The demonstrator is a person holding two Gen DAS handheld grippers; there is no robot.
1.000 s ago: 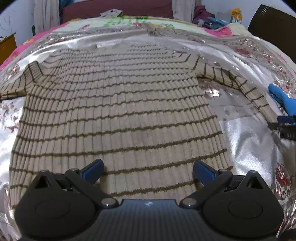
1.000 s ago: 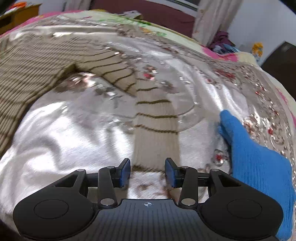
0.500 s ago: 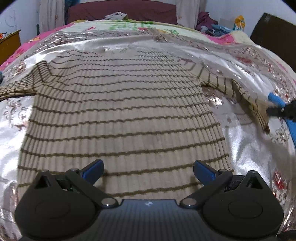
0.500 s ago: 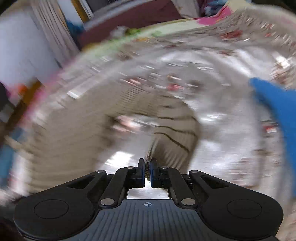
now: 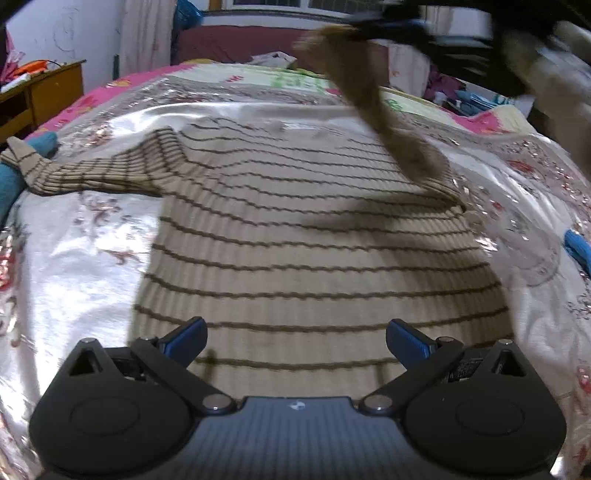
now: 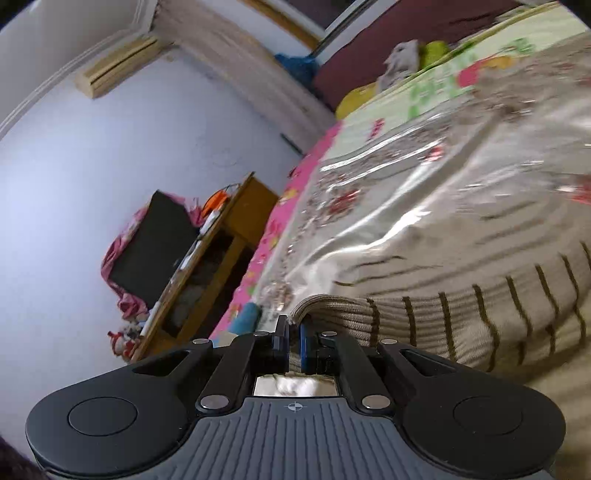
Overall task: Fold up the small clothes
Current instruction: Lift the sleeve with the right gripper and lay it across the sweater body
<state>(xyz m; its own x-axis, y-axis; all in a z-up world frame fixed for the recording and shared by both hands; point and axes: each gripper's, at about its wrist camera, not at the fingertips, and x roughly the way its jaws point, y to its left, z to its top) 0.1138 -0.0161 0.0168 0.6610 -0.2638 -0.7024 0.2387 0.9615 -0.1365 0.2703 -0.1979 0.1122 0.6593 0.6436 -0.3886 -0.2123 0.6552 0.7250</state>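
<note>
A beige ribbed sweater with thin brown stripes (image 5: 314,236) lies flat on the shiny silver bedspread (image 5: 74,236). My left gripper (image 5: 295,339) is open and empty, low over the sweater's hem. My right gripper (image 6: 293,336) is shut on the cuff of the sweater's right sleeve (image 6: 461,314). In the left wrist view that sleeve (image 5: 373,107) hangs lifted in the air above the sweater's chest, blurred, with the right gripper (image 5: 373,27) at its top. The left sleeve (image 5: 92,173) lies spread out to the left on the bed.
A blue cloth (image 5: 11,177) lies at the left sleeve's end, another blue item (image 5: 580,247) at the bed's right. A wooden desk (image 6: 207,258) with clutter stands left of the bed. A maroon headboard (image 5: 236,44) and pillows are at the far end.
My right gripper, shut on the right sleeve's cuff, has lifted it off the bed and swung it up and leftward over the sweater's body. My left gripper has stayed open by the hem.
</note>
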